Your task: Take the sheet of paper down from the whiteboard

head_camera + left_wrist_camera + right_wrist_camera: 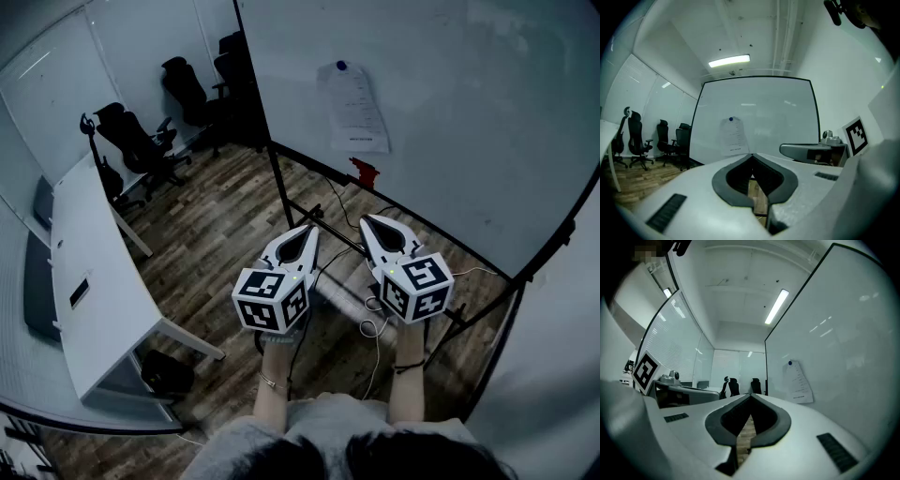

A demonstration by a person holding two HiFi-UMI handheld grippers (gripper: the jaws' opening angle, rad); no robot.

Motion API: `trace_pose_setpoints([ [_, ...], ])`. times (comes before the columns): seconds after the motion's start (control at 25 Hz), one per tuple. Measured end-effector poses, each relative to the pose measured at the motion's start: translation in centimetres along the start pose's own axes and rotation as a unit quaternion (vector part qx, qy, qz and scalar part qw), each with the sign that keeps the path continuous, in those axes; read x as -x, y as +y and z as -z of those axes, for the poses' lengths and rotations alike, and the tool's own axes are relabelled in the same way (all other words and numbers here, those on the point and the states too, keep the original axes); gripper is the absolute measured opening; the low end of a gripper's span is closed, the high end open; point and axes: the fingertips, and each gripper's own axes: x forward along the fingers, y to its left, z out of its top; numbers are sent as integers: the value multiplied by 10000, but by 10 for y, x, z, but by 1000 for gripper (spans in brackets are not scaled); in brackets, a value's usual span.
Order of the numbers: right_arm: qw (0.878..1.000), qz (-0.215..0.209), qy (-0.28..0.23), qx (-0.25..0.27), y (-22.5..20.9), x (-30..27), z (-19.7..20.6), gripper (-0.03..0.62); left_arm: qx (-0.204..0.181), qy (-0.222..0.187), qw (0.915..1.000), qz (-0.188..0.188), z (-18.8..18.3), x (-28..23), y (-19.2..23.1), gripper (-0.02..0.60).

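A white printed sheet of paper [352,106] hangs on the whiteboard [450,112], pinned at its top by a blue magnet [341,66]. The left gripper view shows the sheet [733,136] straight ahead, the right gripper view shows the sheet [797,381] off to the right. Both grippers are held side by side at waist height, well short of the board. My left gripper [310,230] is shut with nothing in it. My right gripper [367,221] has its tips together and is also empty.
A red object [365,172] sits on the board's lower rail. The whiteboard stands on a black frame [281,192] with cables [375,323] on the wooden floor. A white desk [94,272] stands at the left and several black office chairs [141,145] behind it.
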Motion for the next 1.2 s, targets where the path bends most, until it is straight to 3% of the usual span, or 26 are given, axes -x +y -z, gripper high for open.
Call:
trace_pose_setpoints([
  [0.68, 9996, -63, 4, -277, 3, -19, 13, 0, -9, 134, 9999, 6, 12, -6, 20, 6],
  [1.2, 9985, 293, -254, -380, 15, -52, 14, 0, -5, 155, 9996, 252, 18, -7, 56, 6],
])
